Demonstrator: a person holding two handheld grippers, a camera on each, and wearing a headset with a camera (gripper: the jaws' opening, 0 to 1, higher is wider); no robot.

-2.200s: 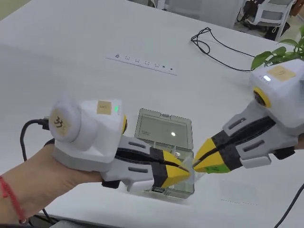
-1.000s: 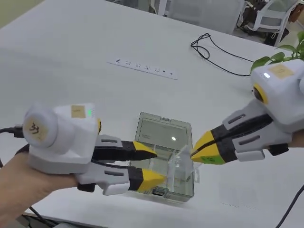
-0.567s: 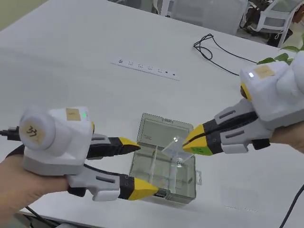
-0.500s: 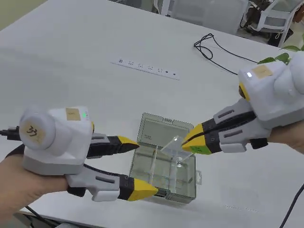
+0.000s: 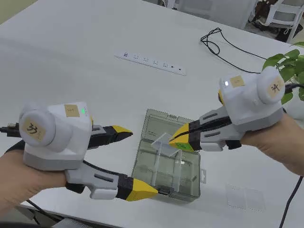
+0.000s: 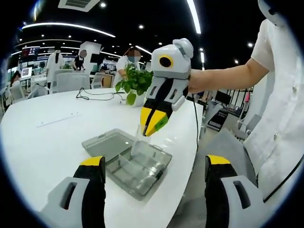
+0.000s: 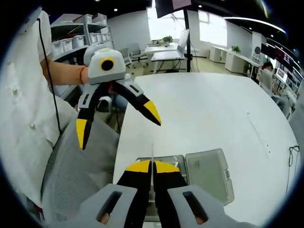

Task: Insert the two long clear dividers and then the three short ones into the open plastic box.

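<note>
Left claw (image 5: pixel 137 163) is hanging wide open, gripping nothing. Right claw (image 5: pixel 175 140) is pinching a clear divider (image 5: pixel 164 146) over the open plastic box (image 5: pixel 183 195), which is sitting on the surface (image 5: pixel 71 61). I'm judging the divider light, stiff and slippery, so gripping its top edge is best.

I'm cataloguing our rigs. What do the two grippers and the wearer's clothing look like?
The left gripper and right gripper have white housings, round end caps, tan stickers, grey-black jaws tipped yellow. The left's cap reads 33, with a black cable attached. The person wears a white short-sleeved top.
</note>
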